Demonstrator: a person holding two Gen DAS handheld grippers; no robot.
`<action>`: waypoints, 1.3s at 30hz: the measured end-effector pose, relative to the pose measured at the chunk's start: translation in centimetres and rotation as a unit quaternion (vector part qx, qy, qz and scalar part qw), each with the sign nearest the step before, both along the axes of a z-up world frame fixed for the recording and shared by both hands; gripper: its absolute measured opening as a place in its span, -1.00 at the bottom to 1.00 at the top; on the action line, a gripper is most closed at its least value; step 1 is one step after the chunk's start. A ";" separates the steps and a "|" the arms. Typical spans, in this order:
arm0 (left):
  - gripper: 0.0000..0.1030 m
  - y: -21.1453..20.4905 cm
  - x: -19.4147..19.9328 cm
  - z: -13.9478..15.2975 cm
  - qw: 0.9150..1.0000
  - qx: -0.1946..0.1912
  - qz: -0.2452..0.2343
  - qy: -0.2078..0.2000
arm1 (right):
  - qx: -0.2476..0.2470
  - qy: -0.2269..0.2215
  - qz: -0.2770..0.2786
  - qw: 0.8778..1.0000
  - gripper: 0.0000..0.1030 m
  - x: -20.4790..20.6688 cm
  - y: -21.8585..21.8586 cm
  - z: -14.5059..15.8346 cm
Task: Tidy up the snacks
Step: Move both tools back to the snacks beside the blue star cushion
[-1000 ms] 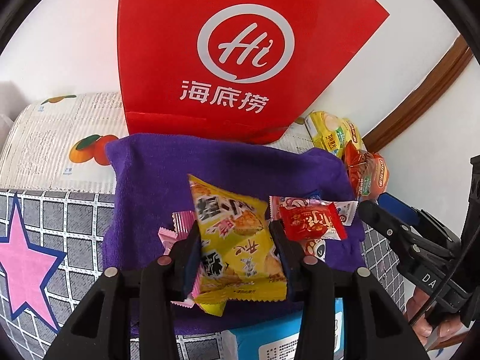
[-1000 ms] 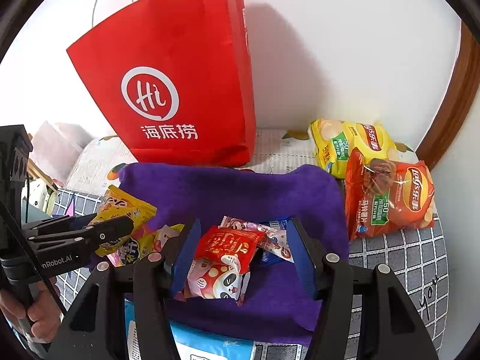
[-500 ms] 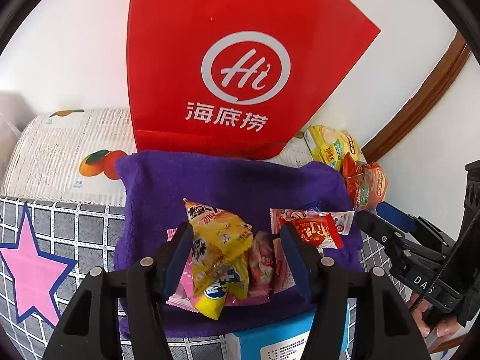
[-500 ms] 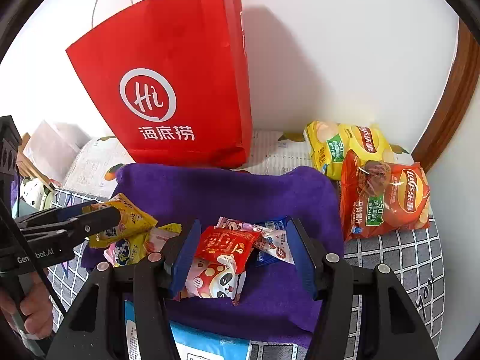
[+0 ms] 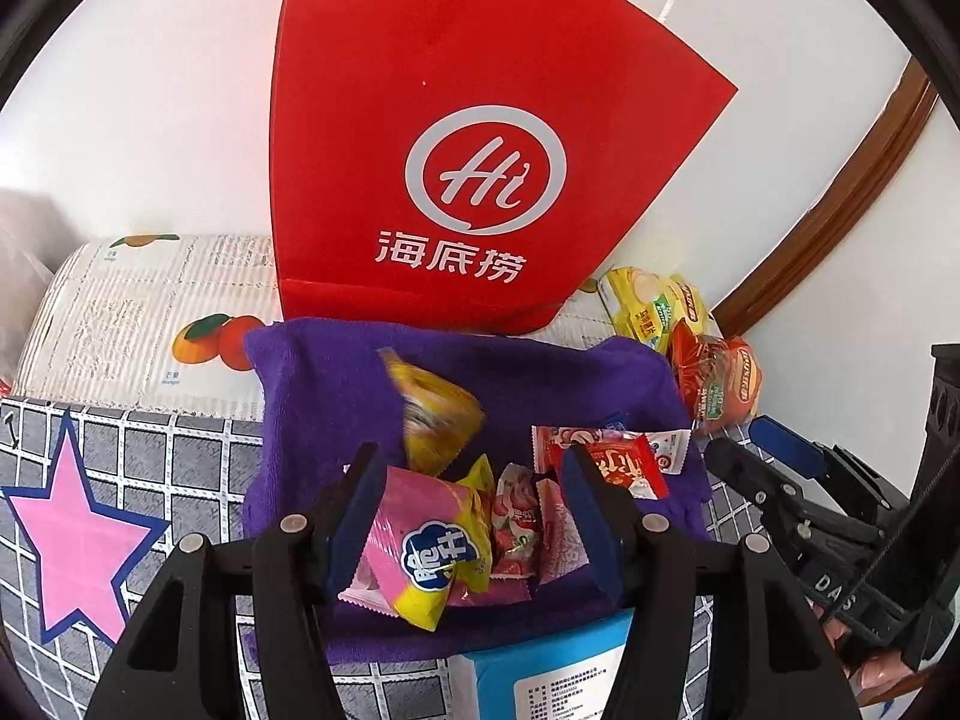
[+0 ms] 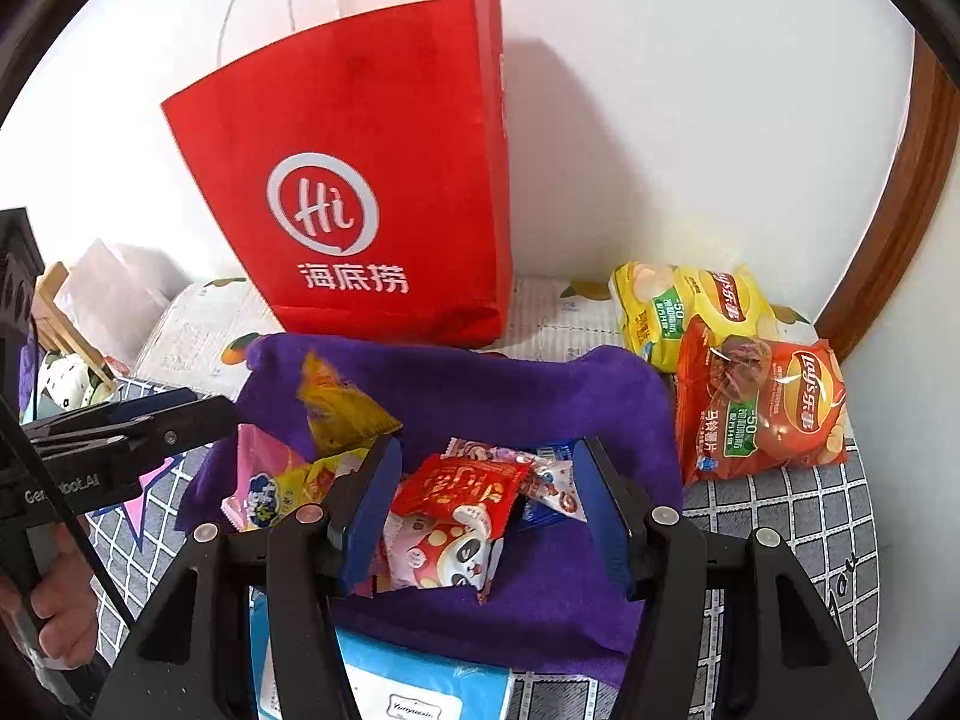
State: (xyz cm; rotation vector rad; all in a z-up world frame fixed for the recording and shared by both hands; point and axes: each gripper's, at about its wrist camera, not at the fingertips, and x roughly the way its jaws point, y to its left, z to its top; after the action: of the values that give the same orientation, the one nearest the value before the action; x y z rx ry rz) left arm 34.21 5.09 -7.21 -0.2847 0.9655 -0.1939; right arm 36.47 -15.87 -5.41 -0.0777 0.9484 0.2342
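Left wrist view: the left gripper (image 5: 474, 510) stood with jaws spread wide and empty above the purple cloth (image 5: 324, 396). A second earlier those jaws had clamped the yellow snack packet (image 5: 435, 417); it had since been let go and lay blurred on the cloth beyond the jaws, against the pink-and-yellow packet (image 5: 420, 546), with the red paper bag (image 5: 474, 138) standing behind. The release suggests one packet has been added to the pile on the cloth and the left gripper freed for the next item. Right wrist view: the right gripper (image 6: 486, 510) had jaws open, straddling the small red packet (image 6: 462, 483) without gripping it, unchanged from the earlier pictures. Two chip bags (image 6: 750, 384) lay off the cloth, just beside its right edge, apparently not yet sorted.
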 end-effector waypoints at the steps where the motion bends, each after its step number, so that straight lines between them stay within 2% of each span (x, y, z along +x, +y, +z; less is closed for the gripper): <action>1: 0.13 0.0 0.0 0.1 1.000 -0.001 -0.001 0.001 | -0.002 0.000 0.000 1.000 0.15 -0.1 0.1 0.1; 10: 0.13 -0.5 -1.5 1.7 1.000 -0.002 -0.003 -0.018 | 0.000 -0.010 0.003 1.000 0.15 -3.9 1.4 0.5; 16: 0.13 -1.5 -3.1 3.3 0.999 0.000 -0.016 -0.035 | 0.043 -0.002 -0.011 0.999 0.14 -8.6 -0.6 0.6; 20: 0.13 -2.5 -5.3 3.9 0.999 0.002 -0.026 -0.037 | 0.038 -0.011 -0.016 0.999 0.12 -12.5 -1.7 1.1; 25: 0.13 -3.0 -9.1 3.1 0.998 0.026 -0.036 -0.037 | 0.080 -0.020 -0.021 0.996 0.12 -17.0 -3.3 0.8; 31: 0.13 -1.8 -12.6 0.8 0.999 0.033 -0.026 -0.018 | 0.101 -0.011 -0.002 0.995 0.09 -21.8 -2.6 -1.6; 39: 0.13 0.0 -16.8 -1.1 0.999 0.036 -0.019 -0.010 | 0.122 0.053 0.074 0.988 0.10 -26.4 1.2 -7.4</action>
State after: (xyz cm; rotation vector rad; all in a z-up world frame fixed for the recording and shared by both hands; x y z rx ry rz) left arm 17.46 5.04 -8.29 -0.1976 0.9569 -0.1948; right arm 10.02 -14.69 -12.77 0.0913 1.0137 0.4939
